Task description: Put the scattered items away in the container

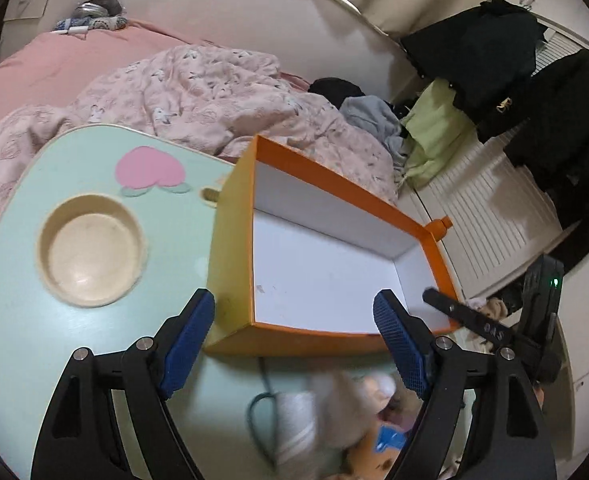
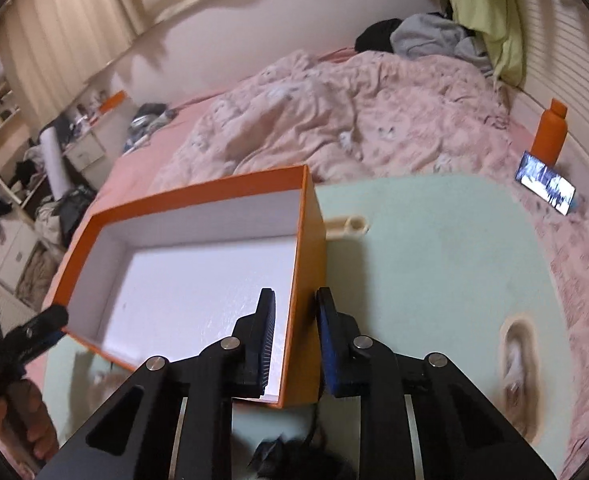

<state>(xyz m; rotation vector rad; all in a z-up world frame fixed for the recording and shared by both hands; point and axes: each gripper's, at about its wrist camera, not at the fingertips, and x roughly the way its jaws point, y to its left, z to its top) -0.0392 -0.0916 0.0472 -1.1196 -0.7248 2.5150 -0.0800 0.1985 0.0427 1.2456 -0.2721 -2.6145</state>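
An orange box (image 1: 234, 248) with a white, bare inside stands on a mint-green lap table (image 1: 22, 304). My left gripper (image 1: 294, 344) is open and empty, just above the box's near edge. Below it lie blurred items: a white plush toy (image 1: 334, 408), a teal cord (image 1: 258, 400) and a small blue piece (image 1: 390, 438). In the right wrist view my right gripper (image 2: 294, 344) is shut on the box's right wall (image 2: 304, 312), one finger inside and one outside. A dark object (image 2: 294, 456) lies at the bottom edge.
The table has a round cup recess (image 1: 92, 250) and stands on a bed with a pink quilt (image 2: 354, 120). An orange bottle (image 2: 548, 132) and a phone (image 2: 544, 186) lie on the bed. Dark clothes (image 1: 494, 48) hang by a white wardrobe.
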